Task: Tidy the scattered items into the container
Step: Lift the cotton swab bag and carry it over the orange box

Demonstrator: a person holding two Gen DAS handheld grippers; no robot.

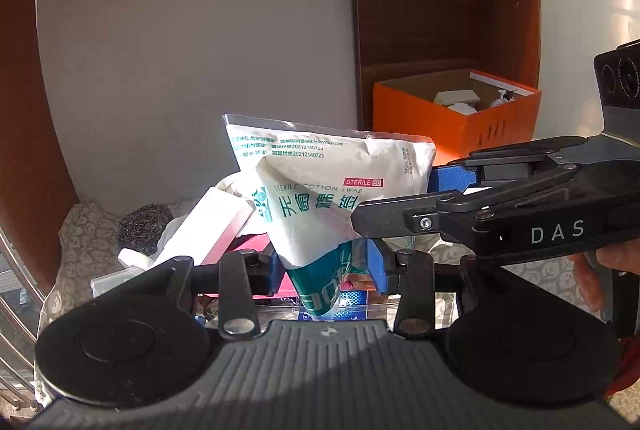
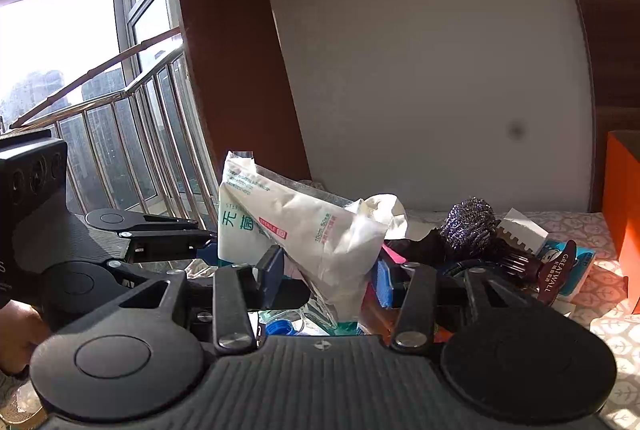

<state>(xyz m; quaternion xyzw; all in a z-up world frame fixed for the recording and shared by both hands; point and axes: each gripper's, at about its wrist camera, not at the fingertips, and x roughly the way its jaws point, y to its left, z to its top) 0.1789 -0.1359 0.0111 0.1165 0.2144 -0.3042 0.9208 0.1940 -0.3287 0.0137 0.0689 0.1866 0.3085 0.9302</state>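
Both pairs of blue-padded fingers clamp one white cotton swab bag: your left gripper pinches its lower green end, your right gripper its side. You hold it raised above the clutter, grippers angled slightly downward, with the orange box well behind.

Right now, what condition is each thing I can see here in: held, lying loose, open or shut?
Cotton swab bag: sealed, crumpled, lifted, gripped from both sides.
Left hand-held gripper: shut on the bag's lower end.
Right hand-held gripper: shut on the bag's other end.
Orange box: open-topped, items inside.
Steel wool scrubber: lying loose in the clutter.
Patterned cloth: spread flat, sunlit.
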